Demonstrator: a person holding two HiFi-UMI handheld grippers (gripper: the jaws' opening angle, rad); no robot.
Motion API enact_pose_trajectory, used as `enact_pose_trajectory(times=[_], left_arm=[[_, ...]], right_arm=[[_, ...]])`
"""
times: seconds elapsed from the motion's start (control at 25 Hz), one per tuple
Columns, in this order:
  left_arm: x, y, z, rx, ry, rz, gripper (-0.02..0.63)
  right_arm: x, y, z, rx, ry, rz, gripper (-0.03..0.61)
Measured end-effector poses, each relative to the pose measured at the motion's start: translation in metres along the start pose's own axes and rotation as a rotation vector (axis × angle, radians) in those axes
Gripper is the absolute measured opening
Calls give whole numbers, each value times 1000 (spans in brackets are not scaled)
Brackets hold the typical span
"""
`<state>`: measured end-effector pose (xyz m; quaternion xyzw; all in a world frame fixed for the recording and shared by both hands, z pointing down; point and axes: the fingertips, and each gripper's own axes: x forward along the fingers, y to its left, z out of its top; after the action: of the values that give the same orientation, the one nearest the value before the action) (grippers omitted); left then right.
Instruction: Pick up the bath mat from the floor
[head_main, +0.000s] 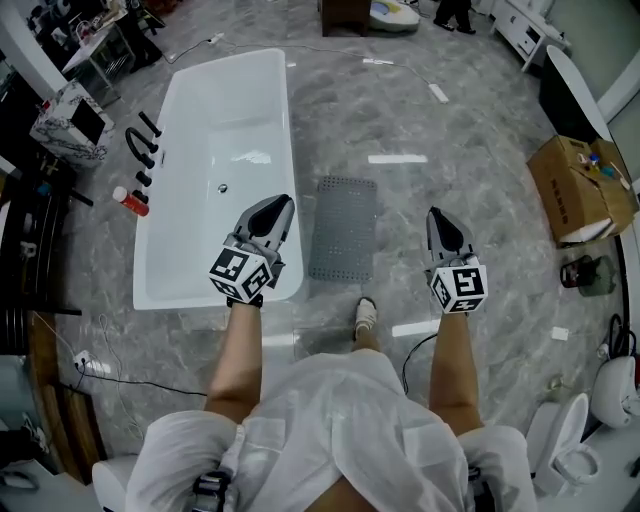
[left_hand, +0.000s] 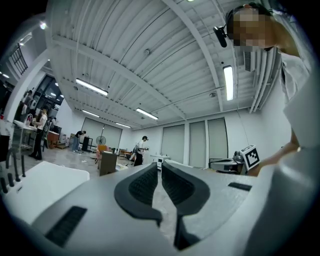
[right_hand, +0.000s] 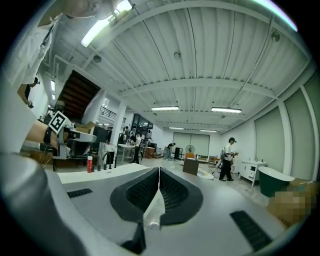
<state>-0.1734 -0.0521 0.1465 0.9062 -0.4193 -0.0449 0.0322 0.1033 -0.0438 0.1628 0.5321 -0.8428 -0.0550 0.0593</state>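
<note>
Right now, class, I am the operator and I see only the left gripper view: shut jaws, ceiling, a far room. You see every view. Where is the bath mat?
Observer: In the head view the bath mat lies flat on the floor, just to the picture's right of the white bathtub.
Operator: And my grippers?
Observer: The left gripper and the right gripper show on either side of the mat, and neither touches it.
Operator: Does the right one hold anything?
Observer: No. The right gripper view shows its jaws shut with nothing between them.
</note>
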Motion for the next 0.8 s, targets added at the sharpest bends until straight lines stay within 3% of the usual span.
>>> enact_pose_trajectory(times=[0.48,0.8], left_arm=[[94,8,-82,-33,91,-36,32],[150,7,-180,-33,129,-81,32]], right_arm=[[52,-51,-79,29,73,43,28],[88,-61,-163,21,83,97,29]])
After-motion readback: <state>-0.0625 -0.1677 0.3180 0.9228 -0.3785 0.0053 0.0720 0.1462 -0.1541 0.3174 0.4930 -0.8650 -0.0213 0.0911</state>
